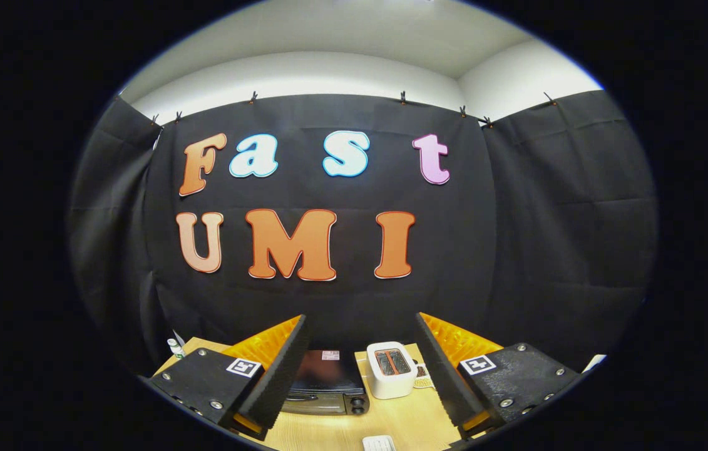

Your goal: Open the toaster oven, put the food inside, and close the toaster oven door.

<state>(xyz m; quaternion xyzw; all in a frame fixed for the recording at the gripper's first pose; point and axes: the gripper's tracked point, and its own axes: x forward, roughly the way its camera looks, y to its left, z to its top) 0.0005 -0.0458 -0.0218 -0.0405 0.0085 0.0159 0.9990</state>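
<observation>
Toaster oven [326,383], a dark, glossy box with a glass-fronted door and small knobs at its right end, stands on the pale wooden bench [400,416], seen from above between the two fingers and slightly toward the left one. Its door appears closed. The hand-held gripper [360,376] hovers high over the bench, its fingers spread wide apart and holding nothing. Just right of the oven stands a white two-slot toaster [392,369], close to the oven's knob end. A small white object [379,443] lies on the bench nearer the camera; whether it is the food cannot be told.

Hazards, as judged from this pose: the door handle is dark against a dark front and hard to make out, so a descent may miss it and slip on the glass. The neighbouring toaster leaves little room on that side, and the right finger could knock it. A pull on the door might also drag the light oven forward rather than open it.
</observation>
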